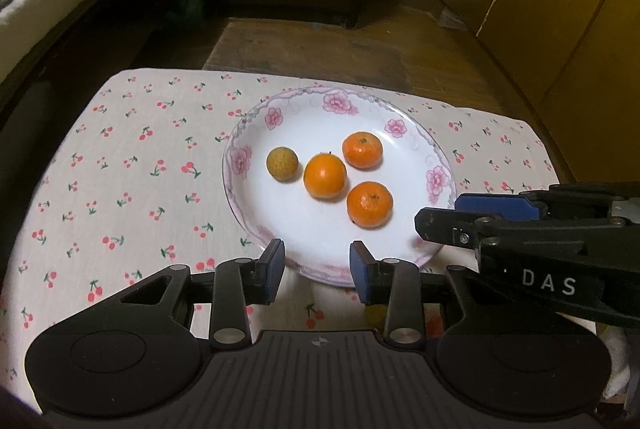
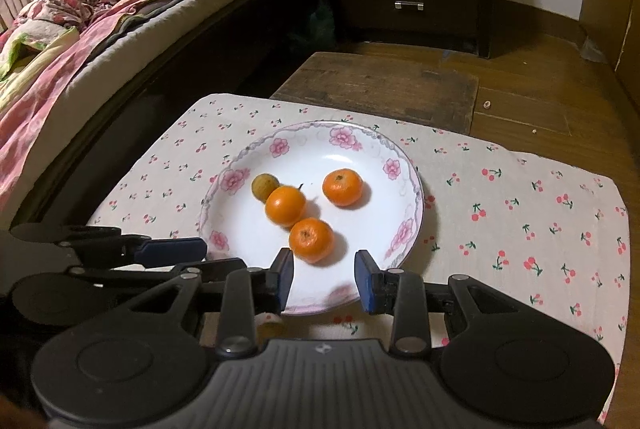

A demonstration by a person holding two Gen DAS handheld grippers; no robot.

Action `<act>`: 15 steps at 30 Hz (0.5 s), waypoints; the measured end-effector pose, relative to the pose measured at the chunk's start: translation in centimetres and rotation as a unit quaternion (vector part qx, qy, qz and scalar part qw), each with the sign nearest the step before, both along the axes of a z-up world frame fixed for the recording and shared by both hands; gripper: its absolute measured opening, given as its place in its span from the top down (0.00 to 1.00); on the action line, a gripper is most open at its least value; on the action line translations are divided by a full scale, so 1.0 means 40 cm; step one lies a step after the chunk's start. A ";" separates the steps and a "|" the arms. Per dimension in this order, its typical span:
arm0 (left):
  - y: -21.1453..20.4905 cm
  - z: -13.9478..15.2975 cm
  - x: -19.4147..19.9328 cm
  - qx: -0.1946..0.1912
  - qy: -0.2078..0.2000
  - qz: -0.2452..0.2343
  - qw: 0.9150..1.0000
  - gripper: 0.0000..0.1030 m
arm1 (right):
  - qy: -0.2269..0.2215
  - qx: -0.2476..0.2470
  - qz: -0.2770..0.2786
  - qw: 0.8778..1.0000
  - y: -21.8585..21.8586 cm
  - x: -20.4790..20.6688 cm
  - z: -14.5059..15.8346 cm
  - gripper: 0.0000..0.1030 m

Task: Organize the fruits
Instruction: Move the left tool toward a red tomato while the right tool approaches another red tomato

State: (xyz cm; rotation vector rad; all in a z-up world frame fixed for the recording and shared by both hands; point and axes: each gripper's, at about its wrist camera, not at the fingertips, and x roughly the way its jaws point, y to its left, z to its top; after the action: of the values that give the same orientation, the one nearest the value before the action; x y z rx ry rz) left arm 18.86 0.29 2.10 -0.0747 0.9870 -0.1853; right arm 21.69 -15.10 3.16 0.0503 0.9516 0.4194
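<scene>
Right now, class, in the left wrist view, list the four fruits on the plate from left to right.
Brown fruit → orange with the stalk → far orange → near orange. The last two are nearly level, the near one slightly further right.

"DAS" on right gripper (image 1: 436, 215)

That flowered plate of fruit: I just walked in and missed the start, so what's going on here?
A person holds two hand-held grippers over the near rim of a white round plate with pink flowers on a cherry-print cloth. Three small orange tangerines and one brownish-yellow round fruit lie on the plate. The left gripper and the right gripper hold nothing; their pads stand a little apart, touching no fruit.
</scene>
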 end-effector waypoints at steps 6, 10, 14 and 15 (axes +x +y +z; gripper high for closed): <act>0.000 -0.005 -0.040 0.001 0.008 -0.006 1.000 0.55 | 0.007 -0.001 0.002 1.000 -0.005 -0.032 0.001 0.61; 0.000 -0.021 -0.072 0.001 0.022 -0.011 1.000 0.55 | 0.016 -0.004 0.004 1.000 -0.009 -0.057 -0.009 0.61; 0.005 -0.029 -0.097 -0.003 0.031 -0.010 0.999 0.53 | 0.023 0.000 0.005 1.000 -0.013 -0.075 -0.014 0.61; 0.007 -0.026 -0.103 -0.004 0.033 -0.009 0.999 0.52 | 0.025 0.001 0.006 1.000 -0.014 -0.078 -0.015 0.61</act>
State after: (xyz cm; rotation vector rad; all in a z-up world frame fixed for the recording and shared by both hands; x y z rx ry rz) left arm 14.76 0.55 1.06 -0.0805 1.0524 -0.2046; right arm 18.57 -15.66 2.55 0.0581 1.0007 0.4321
